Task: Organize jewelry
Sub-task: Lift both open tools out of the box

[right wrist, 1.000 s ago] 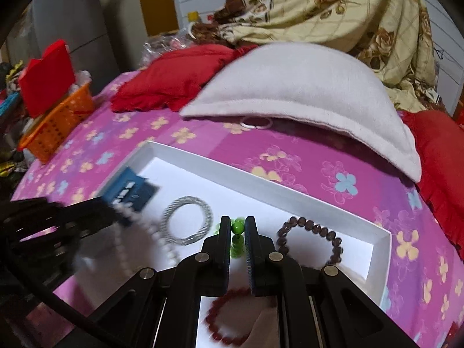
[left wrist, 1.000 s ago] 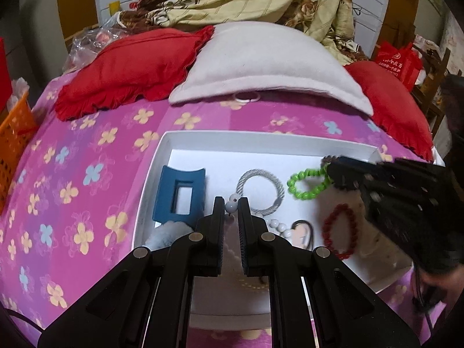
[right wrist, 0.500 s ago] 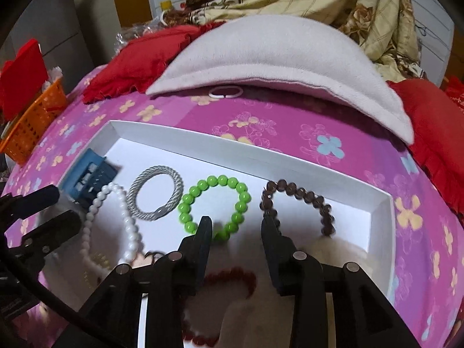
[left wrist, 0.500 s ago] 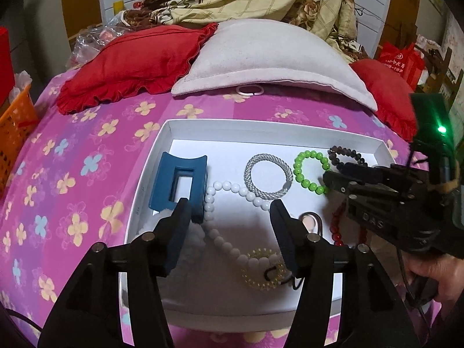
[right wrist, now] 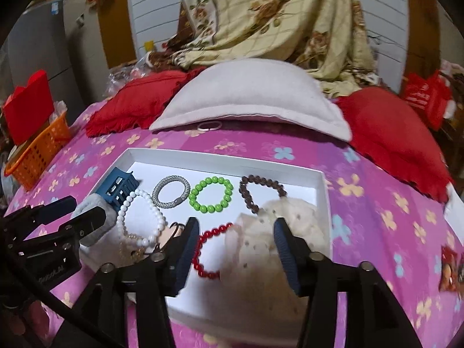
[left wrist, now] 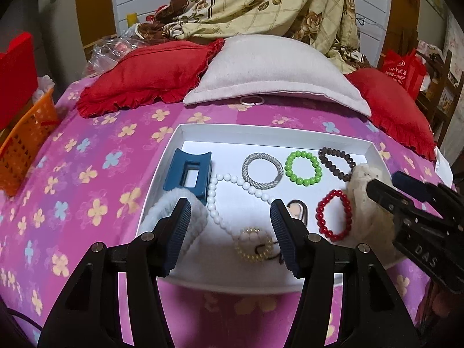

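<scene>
Both hand-held grippers, left (left wrist: 230, 217) and right (right wrist: 236, 239), hang released and empty above the white tray (left wrist: 174, 142); the right one's jaws have just been opening. In the tray lie the white bead necklace (left wrist: 229, 197) and green bracelet (left wrist: 303, 167). The tray rests on the bed (left wrist: 95, 179).

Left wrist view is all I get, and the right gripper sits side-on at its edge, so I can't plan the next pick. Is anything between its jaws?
Observer: No grip. The right wrist view shows the right gripper open. Its jaws have just been opening. The cream lace scrunchie shows in the gap, but neither pad presses on it.
Operator: Anything on the bedspread right of the white tray?
Observer: Yes. Well right of the white tray lies a small red item, too blurred to identify.
</scene>
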`<state>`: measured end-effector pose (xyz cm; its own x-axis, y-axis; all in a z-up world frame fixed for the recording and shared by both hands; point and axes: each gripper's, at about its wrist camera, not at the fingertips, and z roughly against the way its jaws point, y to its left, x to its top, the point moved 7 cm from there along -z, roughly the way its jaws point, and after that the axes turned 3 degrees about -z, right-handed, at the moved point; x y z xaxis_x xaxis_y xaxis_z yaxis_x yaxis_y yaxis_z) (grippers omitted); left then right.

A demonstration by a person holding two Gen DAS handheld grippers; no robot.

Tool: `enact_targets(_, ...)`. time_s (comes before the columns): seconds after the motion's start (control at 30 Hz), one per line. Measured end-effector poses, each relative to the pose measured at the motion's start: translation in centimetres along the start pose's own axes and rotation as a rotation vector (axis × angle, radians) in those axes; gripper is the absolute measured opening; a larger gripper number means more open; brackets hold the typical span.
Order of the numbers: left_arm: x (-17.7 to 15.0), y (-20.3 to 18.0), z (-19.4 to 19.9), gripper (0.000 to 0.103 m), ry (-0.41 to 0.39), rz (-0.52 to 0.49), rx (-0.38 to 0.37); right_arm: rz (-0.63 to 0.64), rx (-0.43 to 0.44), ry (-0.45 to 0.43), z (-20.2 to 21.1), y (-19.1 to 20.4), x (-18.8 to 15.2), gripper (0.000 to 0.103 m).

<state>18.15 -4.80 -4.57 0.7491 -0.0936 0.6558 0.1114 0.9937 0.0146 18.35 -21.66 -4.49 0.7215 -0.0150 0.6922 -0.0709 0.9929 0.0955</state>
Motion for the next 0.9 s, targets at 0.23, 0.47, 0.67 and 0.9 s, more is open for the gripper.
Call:
enact_targets(0.23,-0.8,-0.8,2.3,0.057,-0.034,0.002,0.006,-0.029,-0.036,-0.033,2.8,-0.1,-1.5,0.062)
enact_targets(0.47,-1.7,-1.3,3.9,0.057,-0.055,-0.01,0.028,-0.052,-0.036,-0.031,4.1,0.1,-2.8,0.063)
enact_targets(0.67,-2.4,-1.5,4.7,0.057,-0.061,-0.016,0.045,-0.042,-0.046,-0.05,5.2,0.3,-3.3,0.074)
enact_targets(0.9,-2.7,-1.6,5.7,0.057,-0.072,-0.015,0.054,-0.048,-0.045,-0.051,5.9,0.1,-3.8,0.074)
